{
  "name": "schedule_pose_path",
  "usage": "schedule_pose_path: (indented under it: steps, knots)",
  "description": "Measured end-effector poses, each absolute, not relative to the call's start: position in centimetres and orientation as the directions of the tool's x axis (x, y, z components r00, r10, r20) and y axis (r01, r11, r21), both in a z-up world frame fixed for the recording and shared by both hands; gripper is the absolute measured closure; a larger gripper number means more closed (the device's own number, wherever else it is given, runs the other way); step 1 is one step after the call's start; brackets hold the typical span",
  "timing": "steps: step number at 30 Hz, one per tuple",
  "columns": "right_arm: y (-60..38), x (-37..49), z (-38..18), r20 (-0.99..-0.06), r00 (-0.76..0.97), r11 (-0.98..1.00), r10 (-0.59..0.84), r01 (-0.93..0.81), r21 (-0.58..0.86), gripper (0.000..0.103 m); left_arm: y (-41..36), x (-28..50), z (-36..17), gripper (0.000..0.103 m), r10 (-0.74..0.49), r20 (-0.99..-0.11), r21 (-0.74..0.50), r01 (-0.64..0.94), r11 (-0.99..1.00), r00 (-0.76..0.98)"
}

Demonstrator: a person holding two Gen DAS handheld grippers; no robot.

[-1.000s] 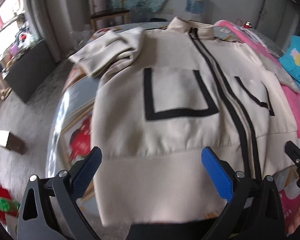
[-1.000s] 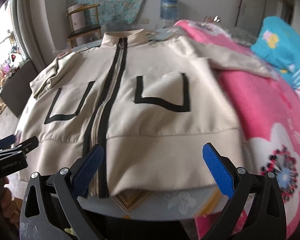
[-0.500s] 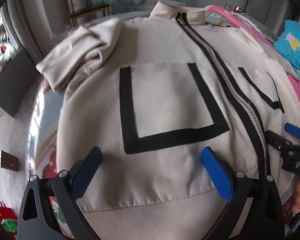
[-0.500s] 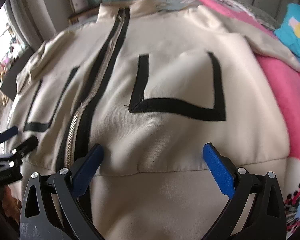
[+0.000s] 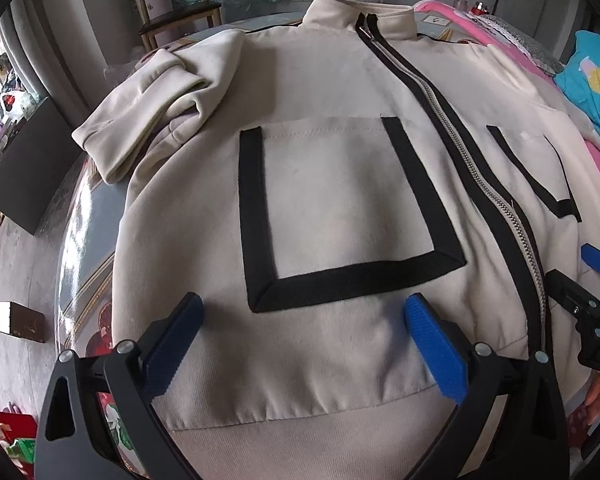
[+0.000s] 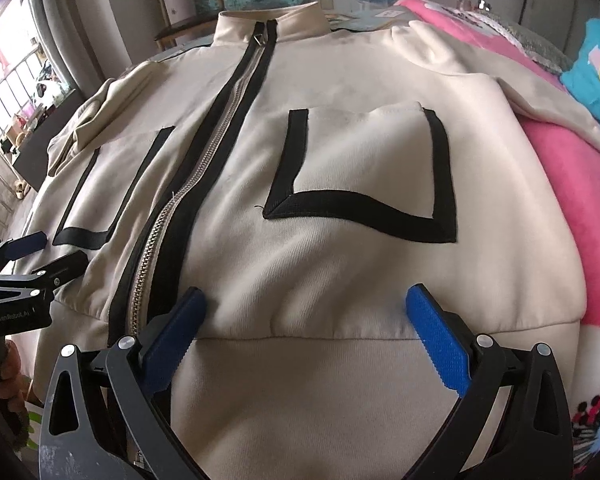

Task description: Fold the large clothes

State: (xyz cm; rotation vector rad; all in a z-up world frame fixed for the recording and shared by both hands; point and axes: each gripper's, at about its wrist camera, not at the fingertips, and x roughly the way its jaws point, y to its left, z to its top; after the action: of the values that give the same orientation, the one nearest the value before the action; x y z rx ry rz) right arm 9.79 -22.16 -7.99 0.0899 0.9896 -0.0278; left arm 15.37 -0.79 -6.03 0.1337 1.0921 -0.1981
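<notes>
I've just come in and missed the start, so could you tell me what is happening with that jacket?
A person is holding a two-finger gripper in each hand over a cream jacket spread front-up and zipped on a table. The left gripper hangs open above the hem below one black-trimmed pocket; the right gripper hangs open above the hem below the other pocket. Neither has gripped cloth. One sleeve is already bunched over at the shoulder; a pink blanket lies beside the jacket.

The jacket [image 5: 340, 208] hem runs off the bottom edge in both views. Its far sleeve [image 6: 540, 92] is cut off at right. Worktop [image 5: 80, 232] mostly covered by jacket.
</notes>
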Motion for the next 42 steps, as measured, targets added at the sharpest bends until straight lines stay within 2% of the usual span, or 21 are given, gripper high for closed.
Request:
schedule_pose_path:
  steps: [7, 11, 18, 21, 23, 25, 29, 35, 37, 40, 41, 42]
  knots:
    - [-22.4, 9.1, -7.9, -0.811, 0.584, 0.997, 0.038, 0.026, 0.066, 0.006, -0.8, 15.4, -6.1, 0.004, -0.097, -0.885, 0.011, 0.229, 0.973, 0.455]
    - [-23.8, 8.4, -5.8, -0.790, 0.601, 0.986, 0.121, 0.016, 0.163, 0.007, 0.1, 14.9, -5.5, 0.004, -0.118, -0.882, -0.015, 0.225, 0.974, 0.456]
    - [-30.1, 2.9, -2.7, -0.741, 0.670, 0.966, 0.051, 0.155, 0.207, 0.007, 5.2, 11.2, -2.6, 0.004, -0.166, -0.804, -0.097, 0.150, 0.984, 0.571]
    - [-32.3, 1.4, -3.3, -0.762, 0.647, 0.963, 0.008, 0.200, 0.180, 0.017, 6.9, 9.8, -2.6, 0.006, -0.145, -0.800, -0.103, 0.105, 0.989, 0.582]
    - [-33.3, 1.1, -4.2, -0.791, 0.612, 0.957, 0.017, 0.218, 0.190, 0.029, 7.7, 8.9, -2.9, 0.013, -0.150, -0.805, -0.119, 0.091, 0.989, 0.574]
    - [-34.0, 1.1, -5.1, -0.814, 0.579, 0.945, 0.058, 0.231, 0.232, 0.035, 8.1, 8.5, -3.4, 0.017, -0.163, -0.811, -0.138, 0.086, 0.987, 0.562]
    - [-34.7, 1.1, -5.8, -0.837, 0.546, 0.940, 0.042, 0.263, 0.219, 0.047, 9.2, 8.4, -4.6, 0.038, -0.188, -0.836, -0.186, 0.056, 0.981, 0.516]
    - [-34.4, 0.2, -6.1, -0.851, 0.525, 0.951, -0.023, 0.275, 0.144, 0.062, 9.7, 8.0, -4.8, 0.049, -0.175, -0.842, -0.183, 0.034, 0.983, 0.510]
    - [-34.7, 0.0, -6.1, -0.848, 0.529, 0.945, -0.032, 0.292, 0.146, 0.062, 10.0, 7.7, -4.7, 0.050, -0.187, -0.844, -0.202, 0.025, 0.979, 0.502]
    - [-35.1, -0.5, -6.5, -0.845, 0.533, 0.940, -0.036, 0.305, 0.152, 0.069, 10.0, 7.6, -4.8, 0.053, -0.192, -0.843, -0.210, 0.022, 0.977, 0.502]
    - [-35.1, -0.5, -6.5, -0.844, 0.535, 0.942, -0.037, 0.301, 0.149, 0.081, 9.9, 7.7, -4.7, 0.061, -0.197, -0.843, -0.215, 0.023, 0.976, 0.501]
    - [-34.7, -0.4, -6.6, -0.843, 0.537, 0.948, -0.028, 0.281, 0.148, 0.085, 9.7, 7.6, -4.7, 0.067, -0.218, -0.840, -0.233, 0.032, 0.972, 0.497]
